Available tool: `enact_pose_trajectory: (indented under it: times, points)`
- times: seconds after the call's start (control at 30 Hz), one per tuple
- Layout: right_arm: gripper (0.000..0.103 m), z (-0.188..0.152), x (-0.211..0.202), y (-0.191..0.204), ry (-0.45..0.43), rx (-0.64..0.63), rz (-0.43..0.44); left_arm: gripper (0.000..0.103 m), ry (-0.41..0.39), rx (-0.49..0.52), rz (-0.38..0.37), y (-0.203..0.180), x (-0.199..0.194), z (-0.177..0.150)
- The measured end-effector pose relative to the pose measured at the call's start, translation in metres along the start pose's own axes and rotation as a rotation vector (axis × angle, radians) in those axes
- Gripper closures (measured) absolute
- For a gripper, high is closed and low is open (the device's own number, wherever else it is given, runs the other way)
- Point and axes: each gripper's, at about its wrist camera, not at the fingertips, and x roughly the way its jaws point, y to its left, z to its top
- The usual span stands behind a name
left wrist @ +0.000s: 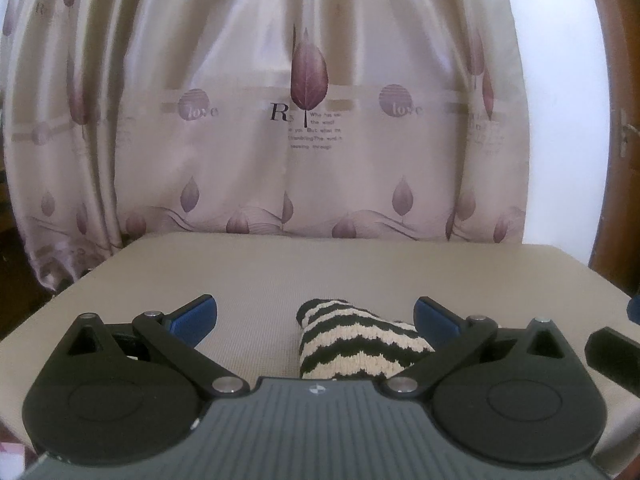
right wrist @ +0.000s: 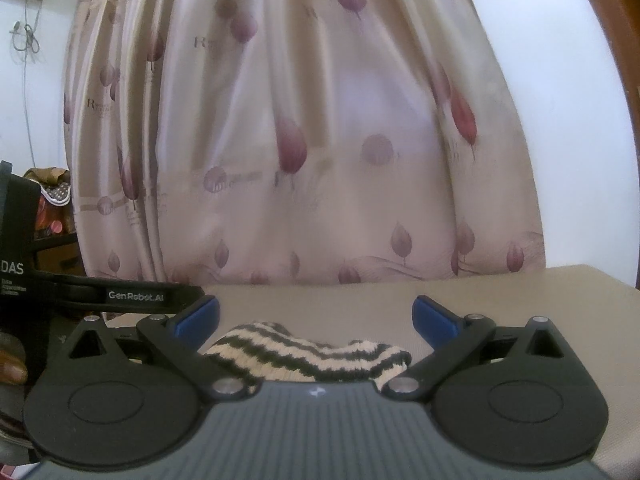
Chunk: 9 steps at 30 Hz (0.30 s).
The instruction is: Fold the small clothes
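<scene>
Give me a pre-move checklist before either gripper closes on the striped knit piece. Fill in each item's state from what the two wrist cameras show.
1. Left gripper open: ok, blue fingers spread wide.
2. Right gripper open: ok, fingers spread wide.
3. Striped knit piece lies between the left fingers: ok, though it sits toward the right-hand finger.
4. Striped knit piece lies between the right fingers: ok, it spans most of the gap.
5. Piece rests on the beige pad, nothing gripping it: ok.
6. The two grippers stand apart: cannot tell; the left gripper's body is close at the left edge of the right view.
7. Piece flat, or folded already: cannot tell, its near part is hidden behind the gripper bodies.
</scene>
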Motion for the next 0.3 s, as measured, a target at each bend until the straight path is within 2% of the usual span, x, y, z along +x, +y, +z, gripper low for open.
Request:
enact_pose_trajectory:
  times: [0.17, 0.3]
  points:
    - [0.0, 0.0002, -0.0008, 0.002, -0.001, -0.009, -0.006, 0.0, -0.029, 0.003, 0.013, -0.003, 0.0, -0.0024]
    - [0.0, -0.0004, -0.0017, 0.0035, -0.003, -0.011, -0.011, 0.0, -0.022, -0.001, 0.014, -0.0037, -0.0011, -0.0019]
